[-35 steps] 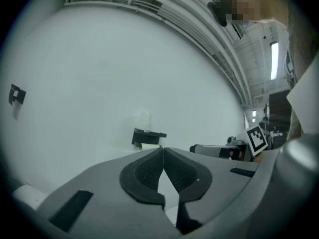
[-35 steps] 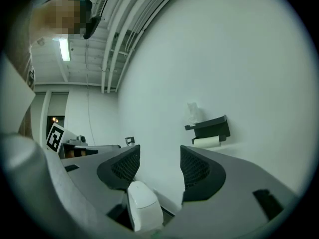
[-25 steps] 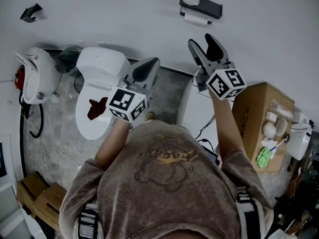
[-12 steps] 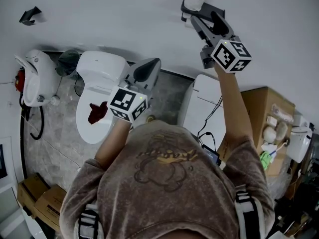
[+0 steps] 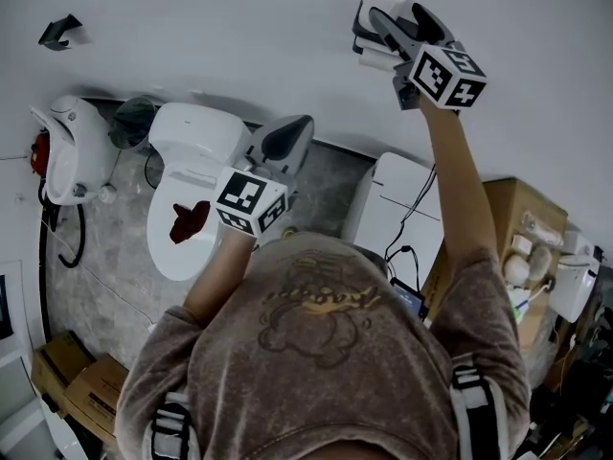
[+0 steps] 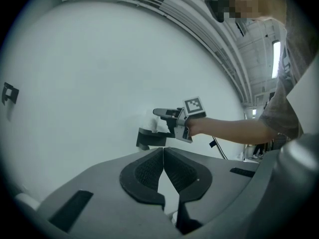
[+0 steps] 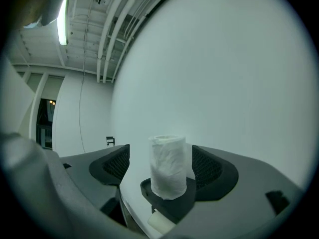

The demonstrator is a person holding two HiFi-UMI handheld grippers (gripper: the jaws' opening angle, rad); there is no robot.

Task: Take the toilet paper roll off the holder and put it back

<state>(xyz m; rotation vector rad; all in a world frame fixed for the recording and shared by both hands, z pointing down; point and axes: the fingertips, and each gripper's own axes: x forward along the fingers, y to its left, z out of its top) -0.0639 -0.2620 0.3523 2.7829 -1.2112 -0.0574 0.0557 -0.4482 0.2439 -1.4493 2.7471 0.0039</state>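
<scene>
Item: white toilet paper roll (image 7: 168, 167), upright on black wall-mounted holder (image 7: 172, 205), twelve o'clock of right hand-held gripper (image 7: 160, 156). Its jaws have just opened wide and flank the roll without touching.
Left hand-held gripper (image 6: 163, 156): closed, empty, seven o'clock.
Progress: seemingly none; removal and return outstanding.

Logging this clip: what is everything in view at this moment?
Holder: one, black, on the wall.
Toilet paper roll: one, white, upright on the holder.
Second roll: one, white, under the holder.
Toilet: one, white, on the floor at left.
Red item: one, on the toilet.
Hook: one, black, wall upper left.
Cardboard box: one, brown, at right.
Right gripper: one, grey, open around the upright roll; fingers have just been opening, not touching it.
Left gripper: one, grey, shut, empty.
</scene>
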